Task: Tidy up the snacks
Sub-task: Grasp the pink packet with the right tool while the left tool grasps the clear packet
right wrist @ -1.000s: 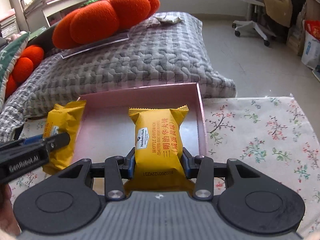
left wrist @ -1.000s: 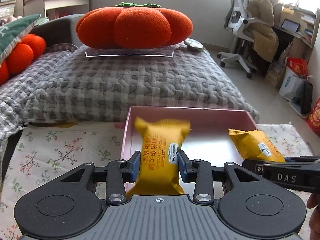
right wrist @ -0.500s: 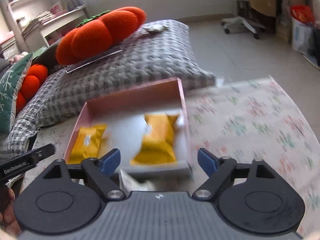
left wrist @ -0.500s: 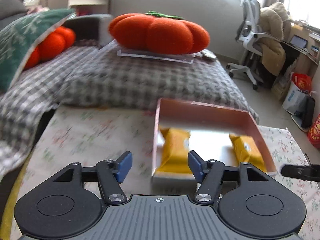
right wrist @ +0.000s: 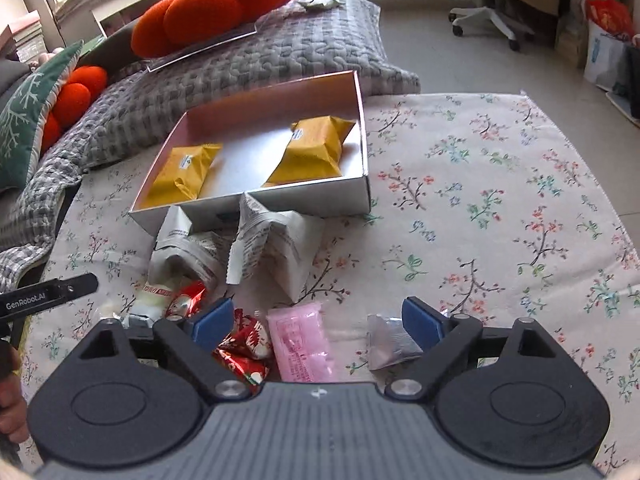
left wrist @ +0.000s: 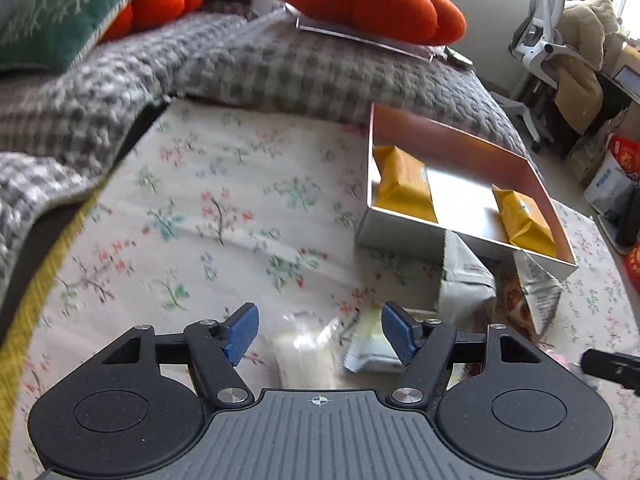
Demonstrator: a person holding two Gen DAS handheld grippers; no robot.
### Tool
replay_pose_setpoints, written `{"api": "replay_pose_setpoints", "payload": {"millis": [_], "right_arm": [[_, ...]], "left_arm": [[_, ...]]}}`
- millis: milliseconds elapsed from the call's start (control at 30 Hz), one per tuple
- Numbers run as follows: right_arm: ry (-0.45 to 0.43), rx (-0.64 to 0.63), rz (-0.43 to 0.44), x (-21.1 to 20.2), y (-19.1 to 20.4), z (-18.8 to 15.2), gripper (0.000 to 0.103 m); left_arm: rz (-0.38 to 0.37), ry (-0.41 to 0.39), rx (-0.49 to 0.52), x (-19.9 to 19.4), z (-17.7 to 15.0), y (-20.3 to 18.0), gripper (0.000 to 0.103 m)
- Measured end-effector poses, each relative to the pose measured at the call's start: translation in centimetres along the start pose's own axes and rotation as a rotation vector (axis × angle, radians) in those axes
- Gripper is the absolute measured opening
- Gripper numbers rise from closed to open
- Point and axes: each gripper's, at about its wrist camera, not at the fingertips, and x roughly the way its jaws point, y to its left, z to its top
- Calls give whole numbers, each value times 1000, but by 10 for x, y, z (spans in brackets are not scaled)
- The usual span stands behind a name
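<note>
A shallow pink-lined box [right wrist: 362, 128] sits on the floral cloth [right wrist: 500, 184] near the cloth's far edge, against the grey quilted blanket [right wrist: 248, 64]. Two yellow waffle-sandwich packets lie inside, well apart. The left packet [right wrist: 182, 172] rests against the box's left wall, its long axis running from the near wall toward the far one, leaning slightly right at the far end. The right packet [right wrist: 316, 150] lies by the right wall with the same near-to-far axis and the same slight lean.

Just in front of the box's near wall stand two crumpled white printed wrappers [right wrist: 264, 244]. Nearer the cloth's front edge lie smaller snacks: red-and-white candies [right wrist: 244, 344], a pink packet [right wrist: 298, 344] with its long axis near-to-far, and a small silver packet [right wrist: 386, 344].

The right gripper [right wrist: 316, 320] hangs over these, its jaws opening wide with nothing pressed between the blue pads. The left gripper [left wrist: 318, 332] hovers left of the box above a clear wrapper [left wrist: 304, 356] and a pale packet [left wrist: 372, 348]; its jaws are also opening, gripping nothing.
</note>
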Motion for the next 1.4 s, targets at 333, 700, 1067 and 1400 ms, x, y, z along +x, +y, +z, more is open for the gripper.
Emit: {"api": "replay_pose_setpoints", "payload": {"millis": [333,700,1067,1400], "right_arm": [[-8,-38,-10,-4,-4,-8,81],[132,-132,-39,18,6,-20,65],[186,-181,-72,31,14,-30,37],[100,-78,-40,14,3,-19,29]], "left_arm": [[19,74,30,2,-29,-9,69],[24,141,53,15,-42,-15,69],[46,119,79,14,-45,-17,27],[26,71,85,6,-41,-20,17]]}}
